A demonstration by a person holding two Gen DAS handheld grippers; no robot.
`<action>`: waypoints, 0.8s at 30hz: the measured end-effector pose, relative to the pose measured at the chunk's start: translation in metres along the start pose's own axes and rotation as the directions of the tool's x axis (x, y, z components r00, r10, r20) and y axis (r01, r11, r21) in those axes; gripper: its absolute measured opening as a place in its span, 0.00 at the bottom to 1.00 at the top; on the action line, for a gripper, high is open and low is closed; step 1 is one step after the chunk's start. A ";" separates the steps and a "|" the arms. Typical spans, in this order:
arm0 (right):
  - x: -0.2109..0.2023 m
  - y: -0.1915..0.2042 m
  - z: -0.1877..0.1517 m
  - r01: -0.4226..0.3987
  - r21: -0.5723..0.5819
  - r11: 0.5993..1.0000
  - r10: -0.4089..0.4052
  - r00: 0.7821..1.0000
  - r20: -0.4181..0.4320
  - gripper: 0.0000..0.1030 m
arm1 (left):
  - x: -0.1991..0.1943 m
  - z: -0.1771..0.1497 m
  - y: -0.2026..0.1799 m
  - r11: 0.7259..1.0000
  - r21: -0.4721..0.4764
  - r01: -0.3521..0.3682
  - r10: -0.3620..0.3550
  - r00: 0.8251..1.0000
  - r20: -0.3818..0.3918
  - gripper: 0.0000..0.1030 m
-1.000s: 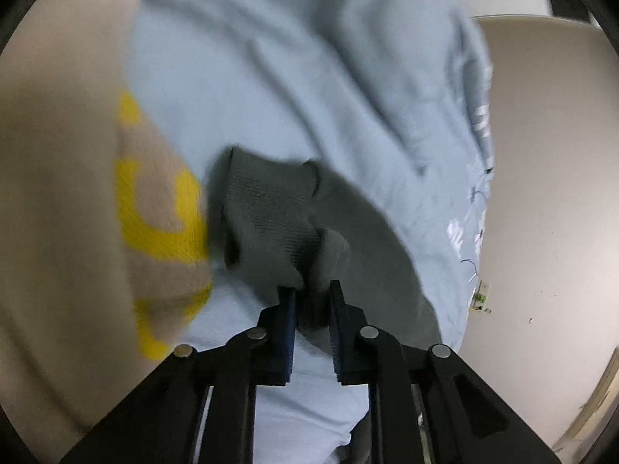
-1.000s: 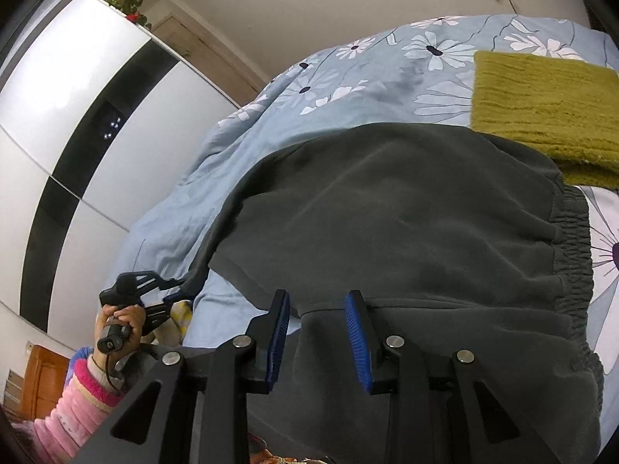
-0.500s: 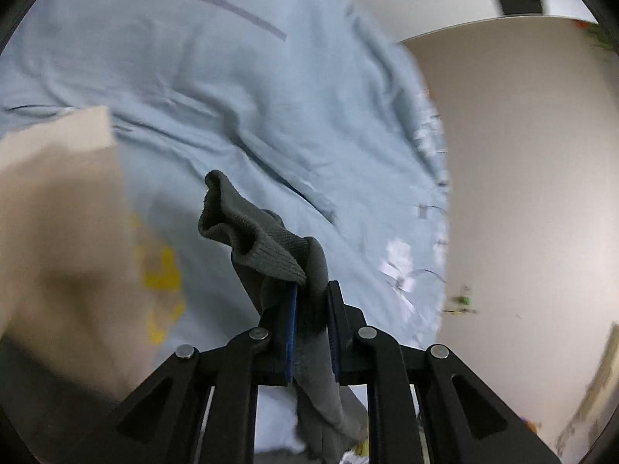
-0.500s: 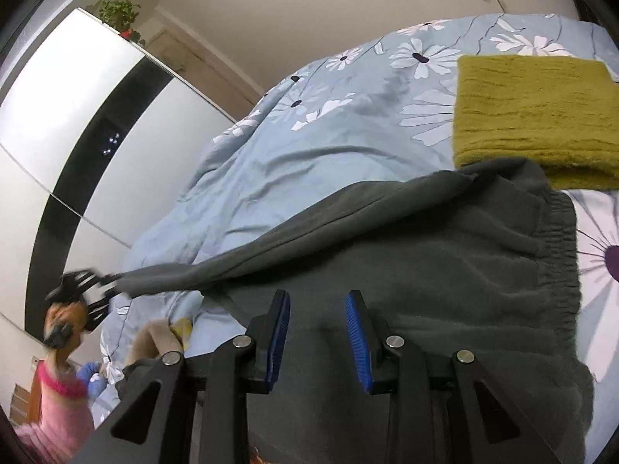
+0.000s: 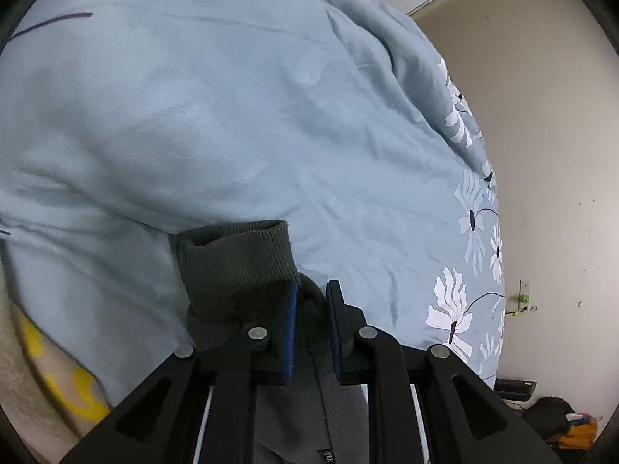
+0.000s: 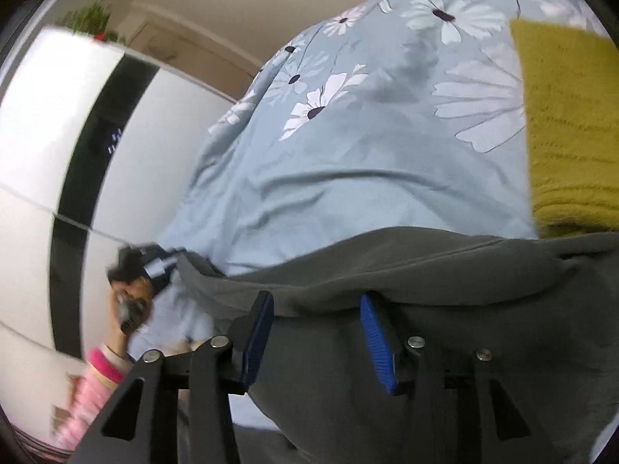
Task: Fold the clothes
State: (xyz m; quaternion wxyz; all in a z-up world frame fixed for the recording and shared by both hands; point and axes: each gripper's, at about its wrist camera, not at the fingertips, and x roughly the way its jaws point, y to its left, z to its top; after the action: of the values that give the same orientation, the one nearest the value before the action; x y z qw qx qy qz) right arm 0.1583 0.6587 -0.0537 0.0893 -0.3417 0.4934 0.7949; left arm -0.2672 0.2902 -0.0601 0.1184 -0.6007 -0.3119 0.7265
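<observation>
My left gripper [image 5: 311, 301] is clamped narrow on the dark grey sweatpants [image 5: 236, 266]: a fold of the fabric is pinched between the blue pads, and the ribbed cuff [image 5: 240, 259] sticks up just past the left fingertip, flopped a bit to that side. The rest of that leg runs back under the gripper toward me.

My right gripper [image 6: 317, 309] is spread wide with nothing between the pads. It hangs right over the main body of the same sweatpants [image 6: 445, 290], which fill the lower half of that view. The top fold edge sits just past the fingertips. From there one leg stretches off to the left, where my left hand [image 6: 131, 301] holds the other gripper; it's blurry over there, but I can see a pink sleeve [image 6: 96, 379].

Everything is lying on a bed with a pale blue duvet [image 5: 232, 116] printed with white flowers. A folded mustard-yellow knit [image 6: 568, 127] sits on the duvet at the right, its lower edge touching the grey fabric. In the left view a beige garment with yellow lettering [image 5: 46, 379] pokes in at the bottom-left corner.

Around the bed: a cream wall [image 5: 549, 154], a white wardrobe with a black stripe [image 6: 77, 154], and a plant [image 6: 91, 19] on top.
</observation>
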 end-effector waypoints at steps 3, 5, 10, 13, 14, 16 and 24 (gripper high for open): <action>-0.001 -0.009 0.005 -0.076 0.095 0.993 0.076 0.997 0.010 0.49 | -0.004 0.001 -0.002 1.000 0.021 -0.009 0.008 1.000 0.017 0.14; 0.001 -0.015 0.009 -0.074 0.152 0.986 0.073 0.997 0.012 0.49 | -0.006 0.002 -0.004 0.999 0.035 -0.015 0.014 0.999 0.029 0.14; 0.012 -0.037 0.014 -0.066 0.336 0.940 0.076 0.997 -0.014 0.49 | -0.023 0.001 -0.006 0.998 0.061 -0.011 0.008 0.999 0.053 0.08; 0.010 -0.040 0.017 -0.048 0.360 0.932 0.047 0.999 0.011 0.44 | -0.024 0.001 -0.008 0.997 0.078 -0.027 0.023 0.999 0.048 0.08; 0.009 -0.040 0.018 -0.040 0.368 0.929 0.036 0.999 0.016 0.38 | -0.022 0.001 -0.007 0.997 0.074 -0.026 0.023 0.999 0.039 0.08; 0.012 -0.038 0.021 -0.019 0.358 0.934 0.021 1.000 -0.001 0.13 | -0.017 0.001 -0.010 0.996 0.088 -0.009 0.007 1.000 0.016 0.08; 0.018 -0.059 0.054 -0.128 0.444 0.887 0.090 0.990 0.107 0.13 | 0.002 -0.004 -0.028 0.981 0.162 0.106 -0.099 0.994 -0.047 0.08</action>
State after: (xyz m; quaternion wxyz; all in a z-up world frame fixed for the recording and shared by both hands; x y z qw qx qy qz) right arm 0.1489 0.7305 -0.0925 0.1415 -0.2502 0.6779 0.6767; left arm -0.2695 0.3142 -0.0451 0.2109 -0.5861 -0.2791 0.7308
